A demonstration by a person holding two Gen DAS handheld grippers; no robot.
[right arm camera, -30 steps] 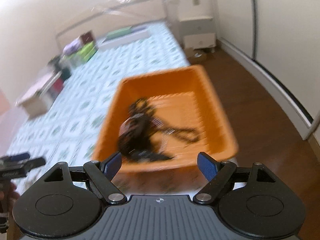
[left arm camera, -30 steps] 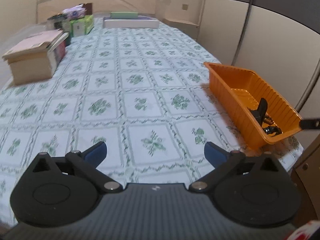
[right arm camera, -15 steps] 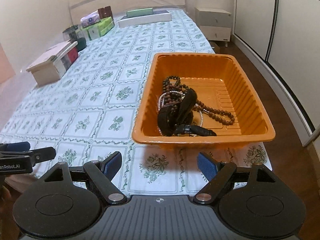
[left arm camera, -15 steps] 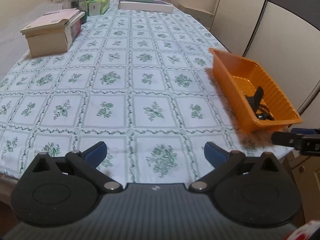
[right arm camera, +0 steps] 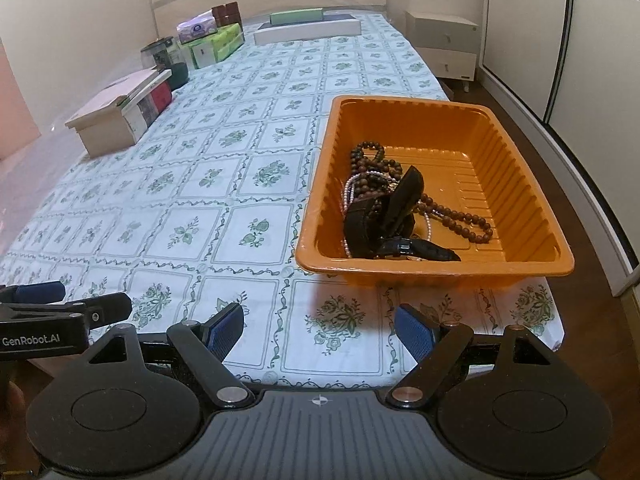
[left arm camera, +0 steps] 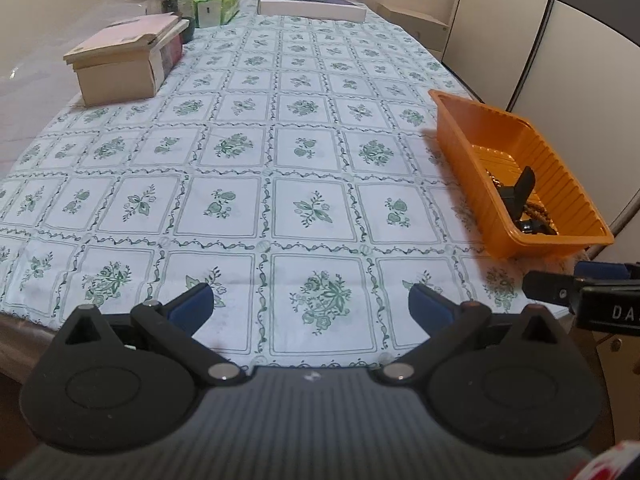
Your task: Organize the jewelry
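Note:
An orange plastic tray [right arm camera: 532, 184] sits at the near right corner of the table; it also shows in the left wrist view [left arm camera: 452, 128]. In it lie a black watch with strap [right arm camera: 394, 216], brown bead strings [right arm camera: 460, 220] and a pale pearl strand [right arm camera: 348, 196], tangled together. My right gripper [right arm camera: 320, 330] is open and empty, just off the table's near edge in front of the tray. My left gripper [left arm camera: 310, 306] is open and empty over the near edge, left of the tray.
The table has a green floral cloth [left arm camera: 248, 148]. A beige box with books [left arm camera: 120, 68] stands at the left; tissue boxes [right arm camera: 208, 40] and a flat white box [right arm camera: 308, 30] stand at the far end. Wardrobe doors [right arm camera: 560, 40] are to the right.
Both grippers have pulled back toward the table's near edge and tilted, so more of the table shows. The right view has steadied from blur. Both stay open.

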